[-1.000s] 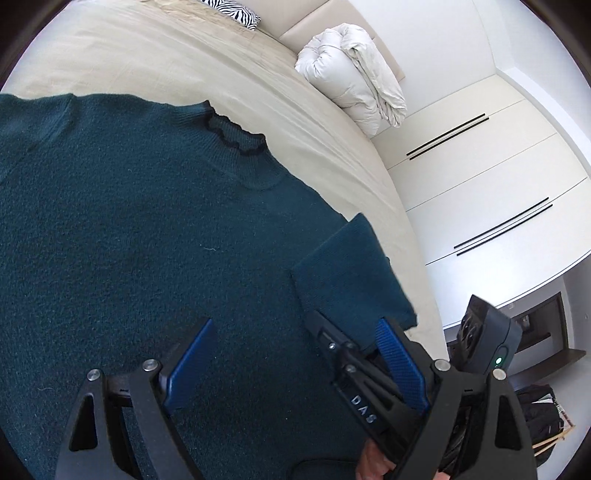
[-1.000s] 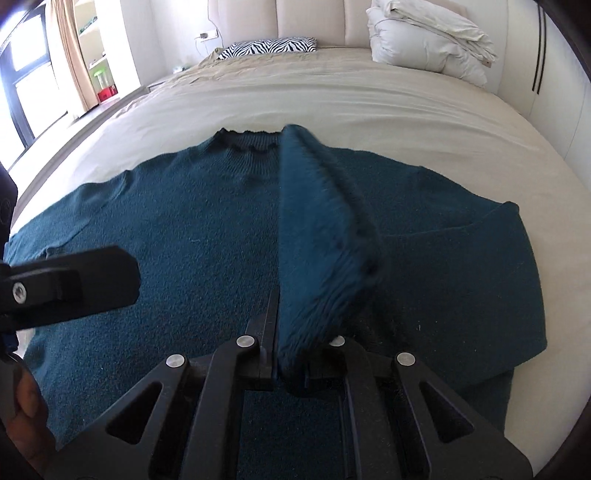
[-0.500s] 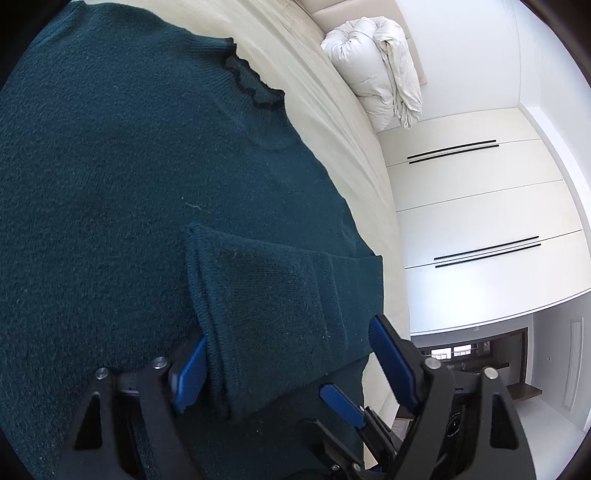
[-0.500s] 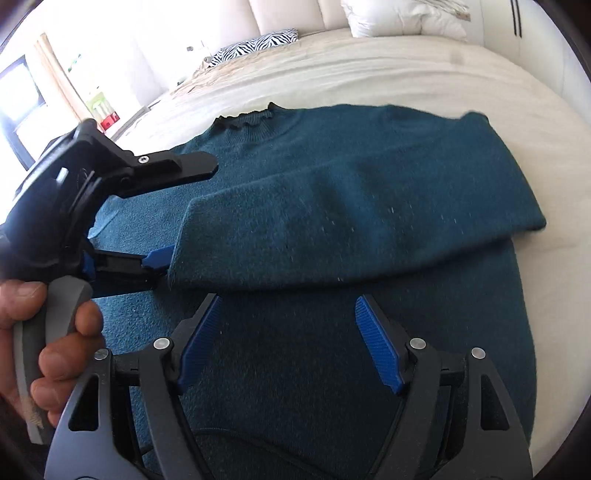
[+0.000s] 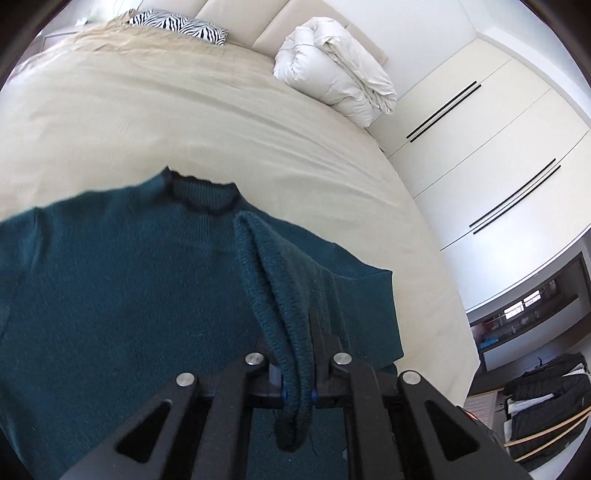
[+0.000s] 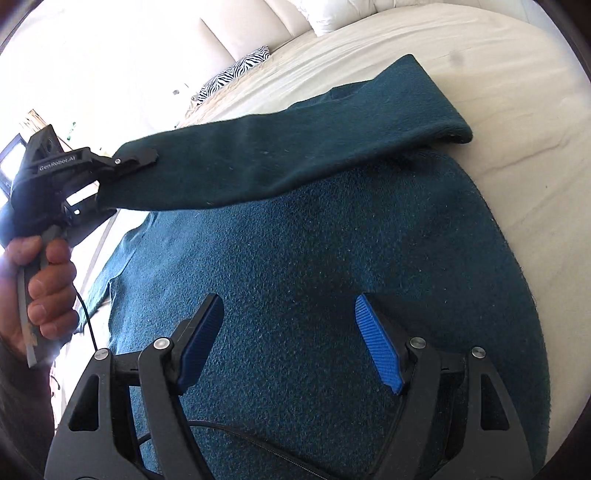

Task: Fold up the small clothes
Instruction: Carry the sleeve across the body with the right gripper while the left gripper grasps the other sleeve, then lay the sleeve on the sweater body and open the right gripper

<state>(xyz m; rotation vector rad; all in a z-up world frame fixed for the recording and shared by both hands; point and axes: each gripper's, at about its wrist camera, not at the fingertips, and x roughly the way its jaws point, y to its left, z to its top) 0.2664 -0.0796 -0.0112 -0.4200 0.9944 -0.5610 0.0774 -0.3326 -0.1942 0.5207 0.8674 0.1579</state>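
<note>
A dark teal knit sweater (image 5: 129, 277) lies flat on the bed, neck toward the headboard. My left gripper (image 5: 297, 384) is shut on the cuff end of its right sleeve (image 5: 280, 288), which bunches between the pads. In the right wrist view that sleeve (image 6: 295, 147) stretches taut above the sweater body (image 6: 314, 277), from the shoulder across to the left gripper (image 6: 122, 162), held by a hand (image 6: 40, 280). My right gripper (image 6: 291, 332) hovers open over the sweater's lower body, with nothing between its blue pads (image 6: 376, 347).
The beige bed sheet (image 5: 184, 110) surrounds the sweater. A rolled white duvet (image 5: 340, 74) and a zebra pillow (image 5: 177, 26) lie by the headboard. White wardrobe doors (image 5: 498, 147) stand past the bed's right edge, with dark clothes (image 5: 546, 387) piled below.
My right gripper let go of the sleeve, opened and drew back over the sweater body. My left gripper closed on the sleeve's cuff and lifted it.
</note>
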